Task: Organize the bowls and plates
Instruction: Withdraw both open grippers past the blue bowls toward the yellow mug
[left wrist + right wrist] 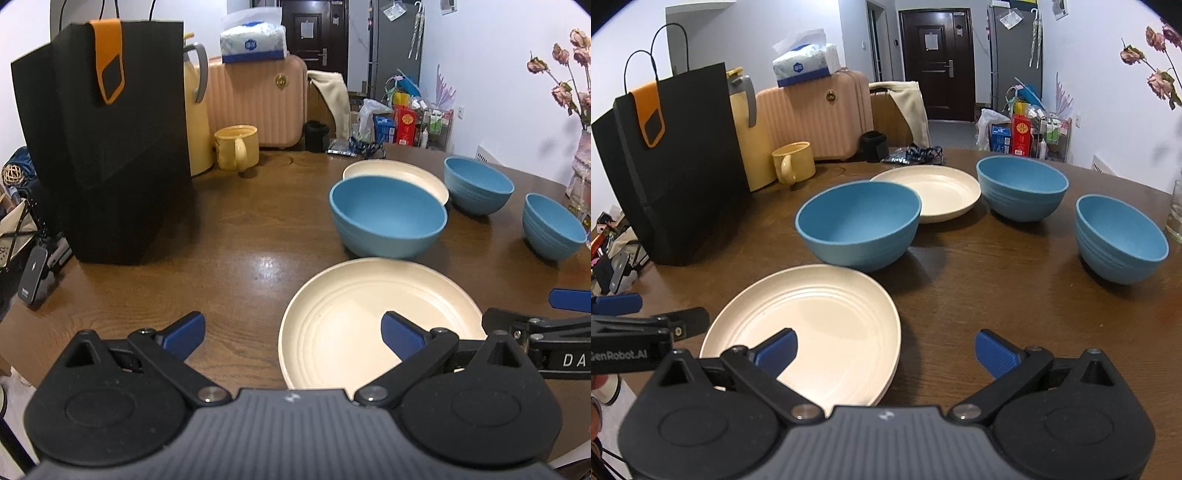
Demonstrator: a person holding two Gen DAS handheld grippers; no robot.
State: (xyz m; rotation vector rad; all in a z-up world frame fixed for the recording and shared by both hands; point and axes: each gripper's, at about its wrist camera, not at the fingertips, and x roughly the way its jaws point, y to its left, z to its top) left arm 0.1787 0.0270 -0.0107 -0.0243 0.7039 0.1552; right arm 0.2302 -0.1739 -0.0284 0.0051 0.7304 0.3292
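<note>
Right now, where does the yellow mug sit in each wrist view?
Left wrist: yellow mug left of centre, upper half, just right of the black bag.
Right wrist: yellow mug left of centre, upper half, in front of the pink suitcase.
Shared landmark: the black bag.

The worktop (979, 280) is dark wood with visible grain and a soft sheen. The cream plates (812, 332) and blue bowls (860, 229) look like matt plastic with faint ridges. The bag (107, 155) is matt black paper. The tongs' pads (993, 352) are ribbed blue.
</note>
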